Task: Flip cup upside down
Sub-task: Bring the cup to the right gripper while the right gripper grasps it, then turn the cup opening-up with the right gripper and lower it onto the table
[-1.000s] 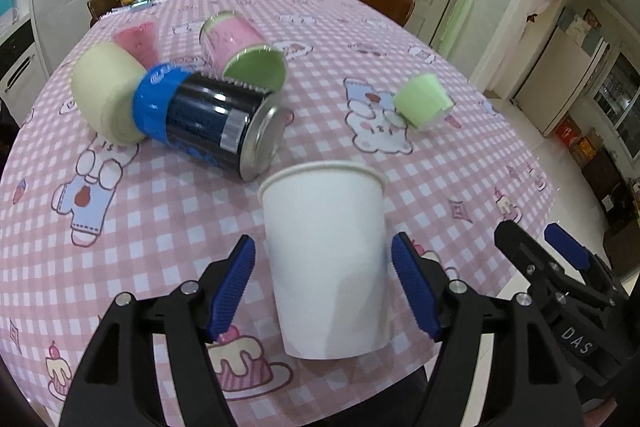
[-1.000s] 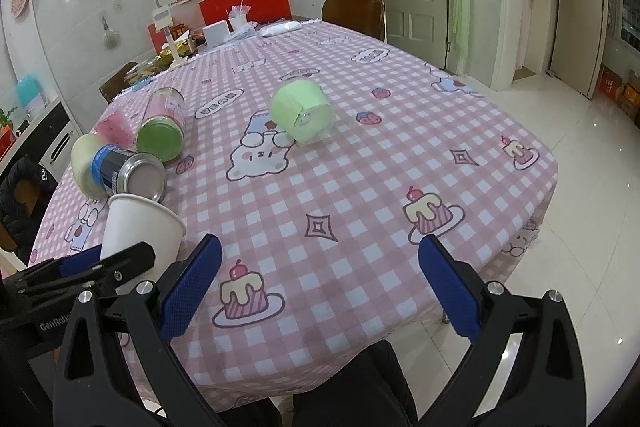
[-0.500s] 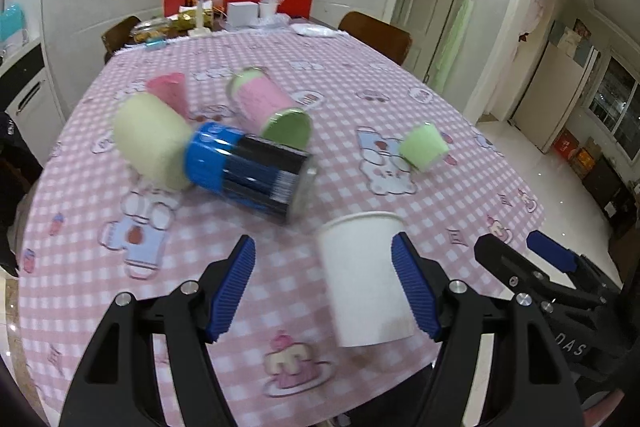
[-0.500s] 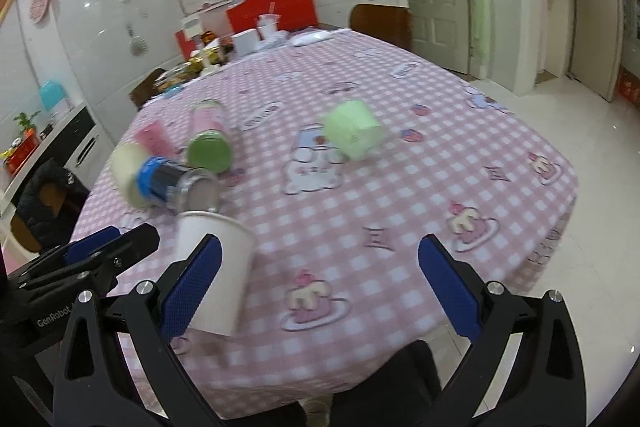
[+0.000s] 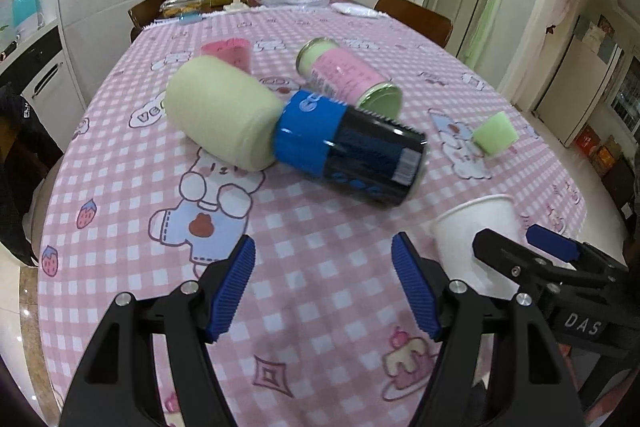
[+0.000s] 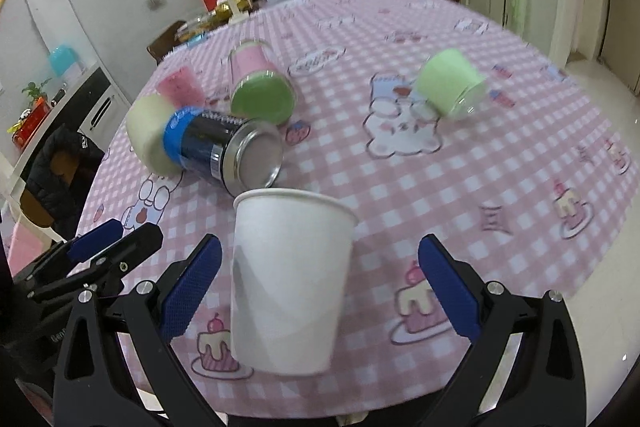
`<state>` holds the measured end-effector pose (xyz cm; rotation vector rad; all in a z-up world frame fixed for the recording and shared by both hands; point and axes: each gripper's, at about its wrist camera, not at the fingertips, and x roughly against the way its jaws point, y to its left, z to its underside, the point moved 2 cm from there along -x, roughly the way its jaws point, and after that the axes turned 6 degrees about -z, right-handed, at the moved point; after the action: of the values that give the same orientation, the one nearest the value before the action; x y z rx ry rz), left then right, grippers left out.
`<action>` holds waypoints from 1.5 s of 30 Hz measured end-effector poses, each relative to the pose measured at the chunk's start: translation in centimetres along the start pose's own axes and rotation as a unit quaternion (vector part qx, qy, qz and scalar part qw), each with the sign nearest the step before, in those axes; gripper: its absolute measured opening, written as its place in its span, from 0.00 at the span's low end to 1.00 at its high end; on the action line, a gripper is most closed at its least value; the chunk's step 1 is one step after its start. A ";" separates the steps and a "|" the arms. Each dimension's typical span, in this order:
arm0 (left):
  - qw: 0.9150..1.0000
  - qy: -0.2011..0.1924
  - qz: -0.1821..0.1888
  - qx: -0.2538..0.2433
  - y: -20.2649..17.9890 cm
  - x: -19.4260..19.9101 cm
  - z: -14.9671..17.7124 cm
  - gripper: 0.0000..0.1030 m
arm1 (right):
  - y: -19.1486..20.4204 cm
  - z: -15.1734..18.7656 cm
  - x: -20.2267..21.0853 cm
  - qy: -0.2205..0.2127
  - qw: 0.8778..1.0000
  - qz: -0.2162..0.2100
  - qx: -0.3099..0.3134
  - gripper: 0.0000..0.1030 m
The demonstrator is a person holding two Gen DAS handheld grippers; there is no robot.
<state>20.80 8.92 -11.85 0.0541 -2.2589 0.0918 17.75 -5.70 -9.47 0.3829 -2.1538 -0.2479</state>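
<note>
Approach step — white paper cup (image 6: pixel 290 279) upright between my right gripper (image 6: pixel 320 287) pads, jaws wide; left gripper (image 5: pixel 322 287) wide, empty. Next: close, invert.

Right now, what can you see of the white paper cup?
The plain white paper cup with a rolled rim stands mouth up, leaning slightly, near the front edge of the pink checked tablecloth. It looks empty of markings and undamaged; its inside is hidden. It sits between the open blue-padded right tongs, nearer the left pad, with no clear contact. The open left tongs are off to its side, holding nothing.
</note>
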 end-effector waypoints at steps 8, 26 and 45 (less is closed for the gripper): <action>1.000 0.018 0.005 0.002 1.3 -2.8 -0.9 0.68 | 0.2 -0.7 -2.6 0.045 0.999 -0.001 -0.013 0.92; 0.999 0.020 0.025 0.011 1.4 -4.0 -2.6 0.68 | 0.5 -3.5 -1.3 -0.033 0.999 0.031 0.020 0.66; 1.000 -0.009 0.020 0.013 0.8 -3.3 -3.6 0.68 | 1.3 -2.4 -0.6 -0.185 0.973 0.041 0.129 0.67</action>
<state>25.63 10.03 -12.18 0.0237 -2.2771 0.1423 19.82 -4.41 -8.11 0.4197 -2.5746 0.0137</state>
